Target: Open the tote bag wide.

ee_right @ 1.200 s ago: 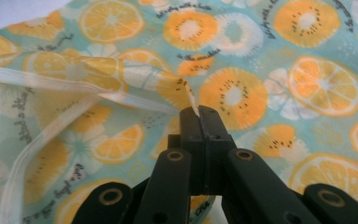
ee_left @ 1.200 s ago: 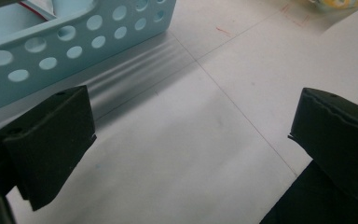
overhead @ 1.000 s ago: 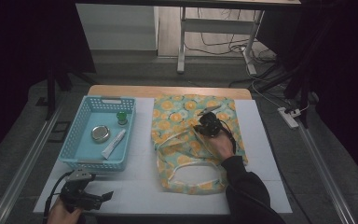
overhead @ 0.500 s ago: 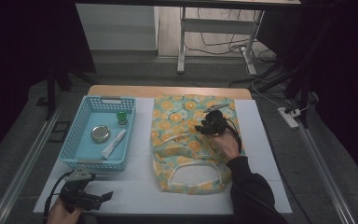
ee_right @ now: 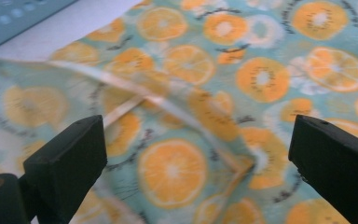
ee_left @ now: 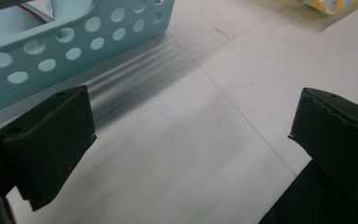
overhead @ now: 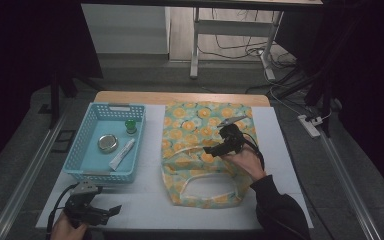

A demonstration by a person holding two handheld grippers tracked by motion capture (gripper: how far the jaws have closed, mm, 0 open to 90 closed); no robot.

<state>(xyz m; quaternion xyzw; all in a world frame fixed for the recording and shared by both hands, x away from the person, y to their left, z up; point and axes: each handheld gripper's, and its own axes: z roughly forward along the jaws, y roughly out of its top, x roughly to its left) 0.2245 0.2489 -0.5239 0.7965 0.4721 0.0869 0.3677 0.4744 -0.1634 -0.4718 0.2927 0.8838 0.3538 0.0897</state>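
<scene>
A cloth bag (overhead: 200, 125) printed with orange slices lies flat on the white table, its pale handle loop (overhead: 210, 181) toward the front. My right gripper (overhead: 211, 149) hovers over the bag's middle, pointing left. Its jaws have just been opening and stand wide with nothing between them. In the right gripper view my right gripper (ee_right: 196, 154) sits above the bag (ee_right: 261, 79), where a cream trim (ee_right: 168, 105) crosses a raised fold. My left gripper (overhead: 111, 210) rests open at the front left corner. In its own view my left gripper (ee_left: 191, 135) has bare table between its jaws.
A light blue perforated basket (overhead: 97, 175) stands left of the bag and holds a round metal tin (overhead: 108, 143), a white tube (overhead: 122, 154) and a small green item (overhead: 130, 126). The basket wall (ee_left: 74, 42) is close ahead of the left gripper. The table's front edge is near.
The right gripper's jaws went from shut to wide open, and the hand lifted a little over the bag. The left gripper stayed where it was.
</scene>
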